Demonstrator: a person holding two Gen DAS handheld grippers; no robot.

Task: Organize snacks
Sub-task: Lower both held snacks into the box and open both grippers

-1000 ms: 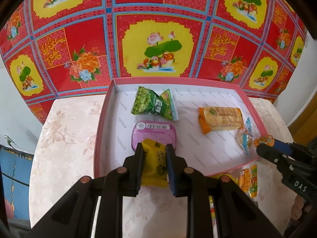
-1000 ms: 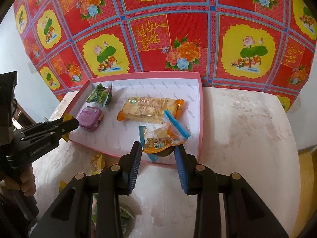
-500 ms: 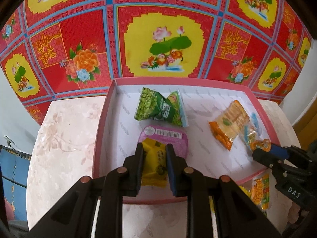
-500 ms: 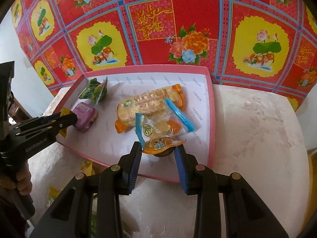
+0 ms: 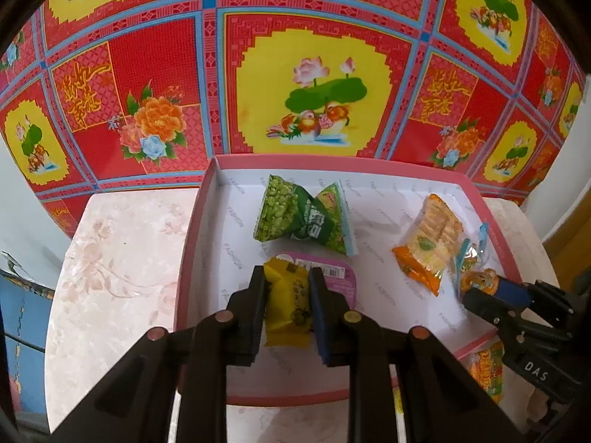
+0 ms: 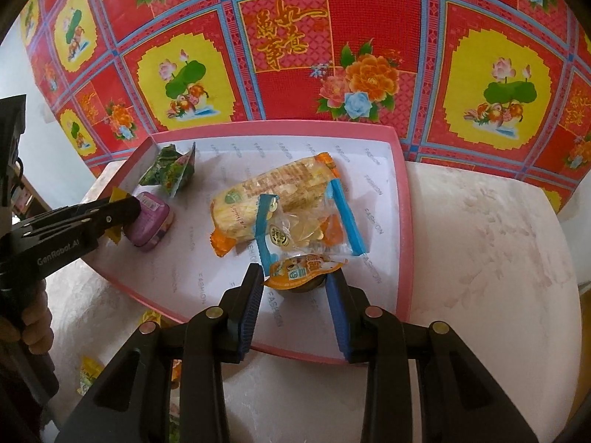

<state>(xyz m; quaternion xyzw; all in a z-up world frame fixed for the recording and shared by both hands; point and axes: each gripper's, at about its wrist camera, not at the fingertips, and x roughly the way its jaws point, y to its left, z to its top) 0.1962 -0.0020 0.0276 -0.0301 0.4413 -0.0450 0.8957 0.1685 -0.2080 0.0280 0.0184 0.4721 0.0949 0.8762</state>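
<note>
Fingers of my left gripper (image 5: 287, 297) start opening around the yellow packet (image 5: 288, 301); my right gripper (image 6: 295, 291) clamps the orange jelly cup (image 6: 303, 270) over the pink box (image 6: 404, 229).

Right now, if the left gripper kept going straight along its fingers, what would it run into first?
Most likely the purple tub: it sits just past the left gripper, which holds the yellow packet. The packet's tip would probably touch it first. Beyond lies the green pea bag. Depth is uncertain.
</note>
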